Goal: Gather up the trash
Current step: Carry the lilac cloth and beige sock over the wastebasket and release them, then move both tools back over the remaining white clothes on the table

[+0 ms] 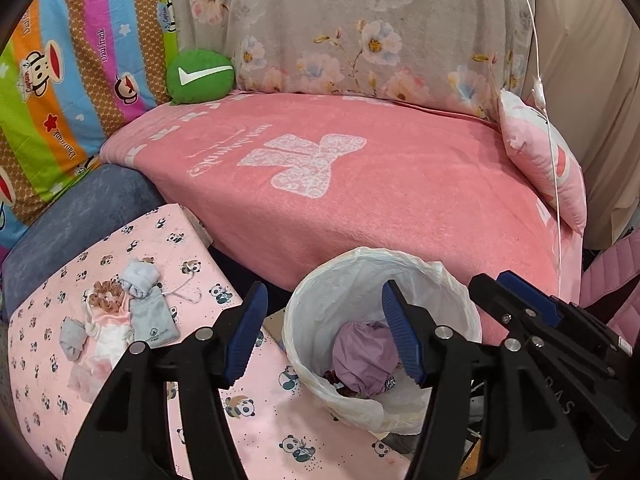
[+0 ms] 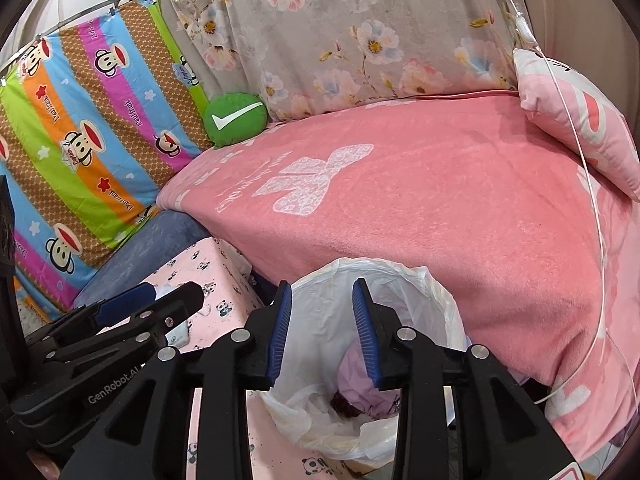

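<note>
A white bin [image 1: 316,304] lined with a plastic bag stands between the pink bed and the panda-print table [image 1: 240,420]; it also shows in the right wrist view [image 2: 440,300]. Inside lies crumpled lilac trash [image 1: 360,356], also seen from the right wrist [image 2: 352,368]. My left gripper [image 1: 324,332] is open and empty, over the bin's left rim. My right gripper [image 2: 322,332] is open and empty above the bin; it shows in the left wrist view [image 1: 516,304]. A pile of small trash [image 1: 116,320], grey pouches, brown scraps and white-pink cloth, lies on the table to the left.
A pink blanket [image 1: 360,184] covers the bed behind the bin. A green cushion [image 1: 200,76] and a pink pillow [image 1: 544,164] lie on it. A thin white cord [image 1: 548,152] hangs at the right. A blue seat [image 1: 80,216] is behind the table.
</note>
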A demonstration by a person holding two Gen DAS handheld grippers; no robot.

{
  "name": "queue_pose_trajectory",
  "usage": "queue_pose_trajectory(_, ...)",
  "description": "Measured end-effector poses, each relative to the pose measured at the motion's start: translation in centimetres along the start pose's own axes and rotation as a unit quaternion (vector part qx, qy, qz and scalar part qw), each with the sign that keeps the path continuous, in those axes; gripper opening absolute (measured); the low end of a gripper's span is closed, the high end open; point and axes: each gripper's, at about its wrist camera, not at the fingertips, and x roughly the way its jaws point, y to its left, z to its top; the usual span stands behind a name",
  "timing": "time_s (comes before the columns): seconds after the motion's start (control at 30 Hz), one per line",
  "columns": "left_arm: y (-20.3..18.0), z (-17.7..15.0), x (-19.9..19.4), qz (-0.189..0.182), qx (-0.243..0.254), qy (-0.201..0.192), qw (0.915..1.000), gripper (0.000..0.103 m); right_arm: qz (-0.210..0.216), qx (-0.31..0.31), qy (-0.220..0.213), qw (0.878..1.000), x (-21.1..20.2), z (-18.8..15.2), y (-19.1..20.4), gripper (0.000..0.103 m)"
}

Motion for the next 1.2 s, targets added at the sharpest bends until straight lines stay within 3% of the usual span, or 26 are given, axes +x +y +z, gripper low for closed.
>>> queue_pose_trajectory(0.67,6.5,-1.6,-1.3,0.034,-0.061,0.002,0.9976,0.058,0.030,-0.054,0.020,0.998,1.1,-1.2,6.5,0.042)
queue_pose_trajectory(1.2,16.2,-5.6,-2.5,0.103,-0.135,0.019,0.9853,0.074,0.069,-0.120,0.053,0.989,3.4,-4.2,15.6,0.050)
